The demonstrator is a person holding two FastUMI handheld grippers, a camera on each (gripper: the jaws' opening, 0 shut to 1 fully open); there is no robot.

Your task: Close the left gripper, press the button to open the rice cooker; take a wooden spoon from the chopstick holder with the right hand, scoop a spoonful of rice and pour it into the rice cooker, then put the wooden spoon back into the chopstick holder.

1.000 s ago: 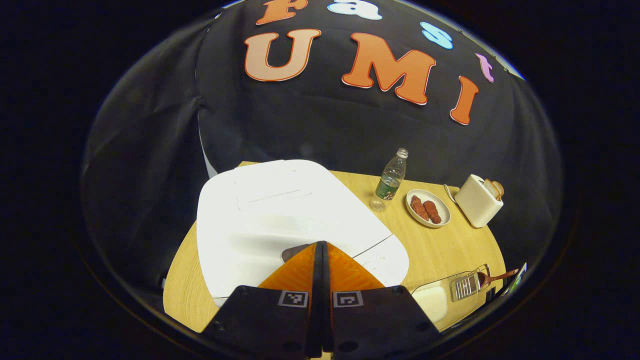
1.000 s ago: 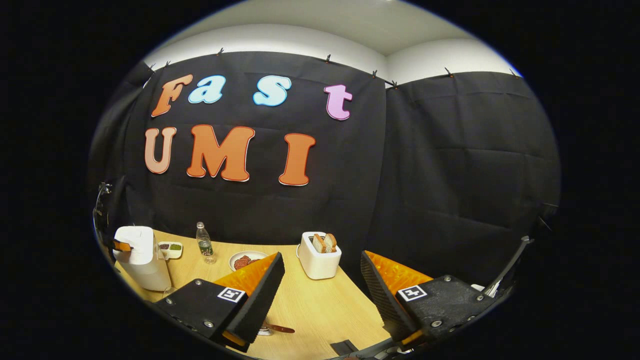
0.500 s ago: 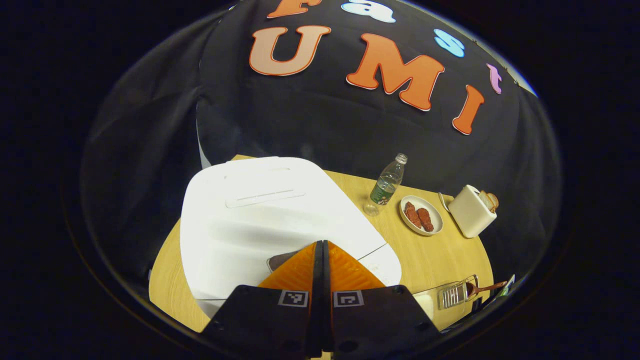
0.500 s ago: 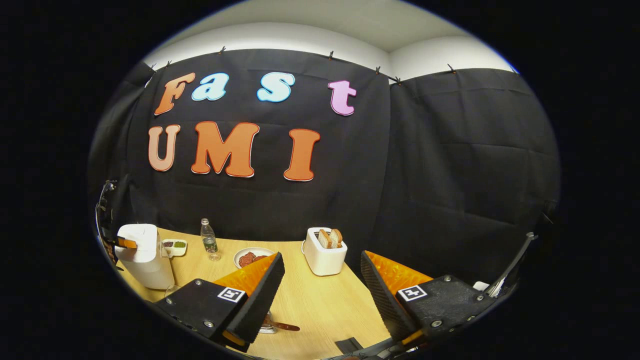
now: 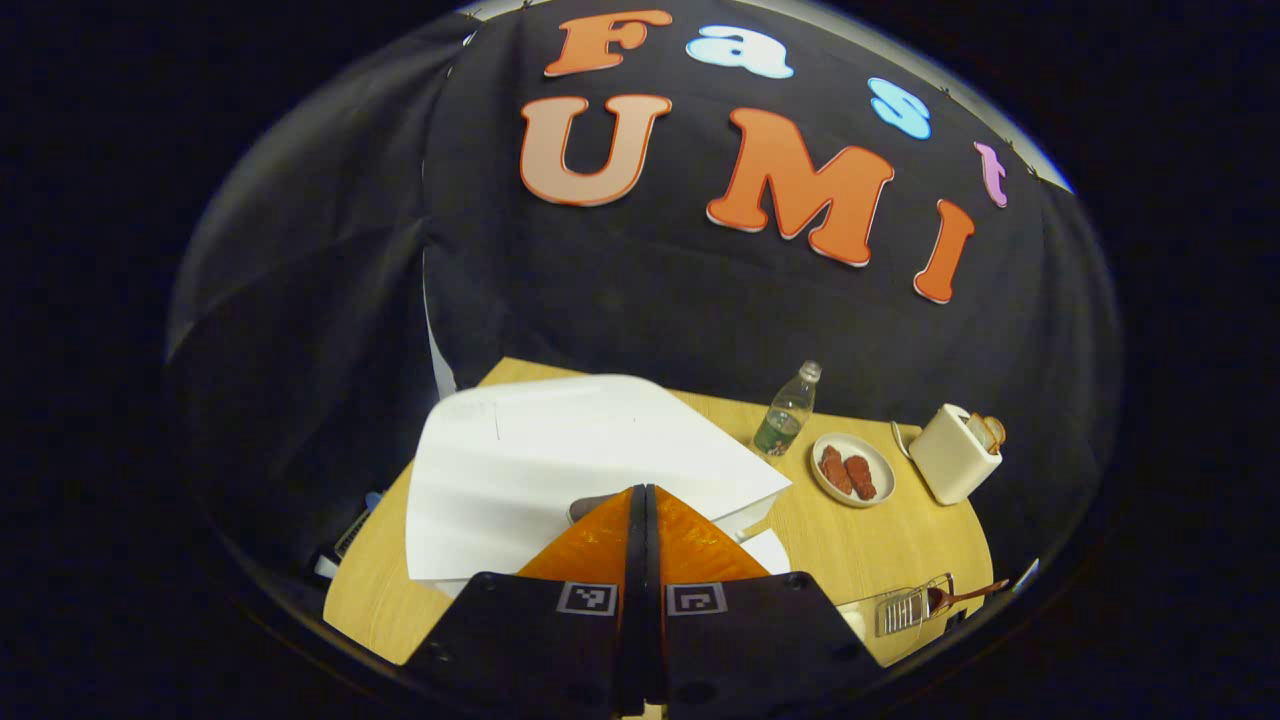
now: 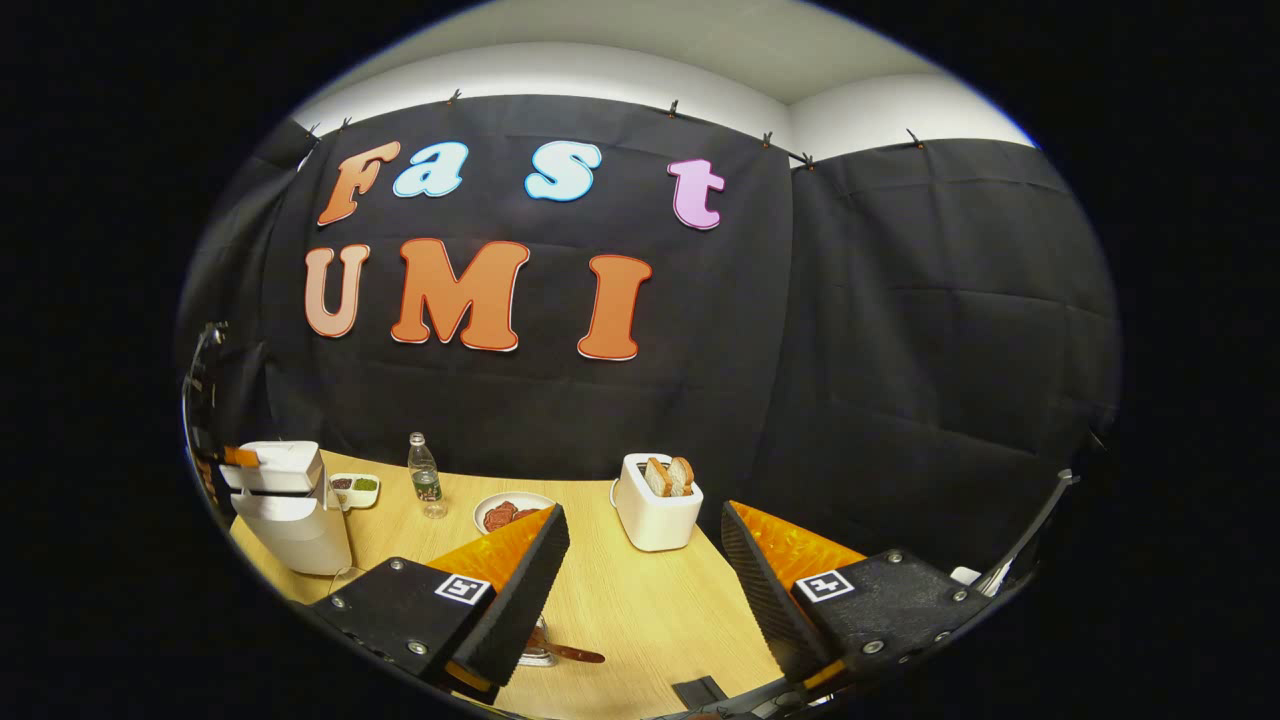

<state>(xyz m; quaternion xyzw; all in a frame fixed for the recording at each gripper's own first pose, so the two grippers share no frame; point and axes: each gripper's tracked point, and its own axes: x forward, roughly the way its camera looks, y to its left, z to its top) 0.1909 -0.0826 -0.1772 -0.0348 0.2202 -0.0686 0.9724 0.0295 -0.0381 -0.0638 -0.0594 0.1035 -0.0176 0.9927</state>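
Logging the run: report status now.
Left gripper shut, at the white rice cooker's button; lid lifted ajar. Right gripper open, empty. Brown wooden spoon in wire chopstick holder.

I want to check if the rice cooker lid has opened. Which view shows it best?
The right gripper view: the rice cooker stands side-on, a dark gap under its raised lid. The left gripper view shows the lid top close.

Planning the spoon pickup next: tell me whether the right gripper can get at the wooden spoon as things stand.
Probably yes. The right gripper is open and holds nothing, and the wooden spoon lies just below its fingers, its handle sticking out of the chopstick holder with bare table around.
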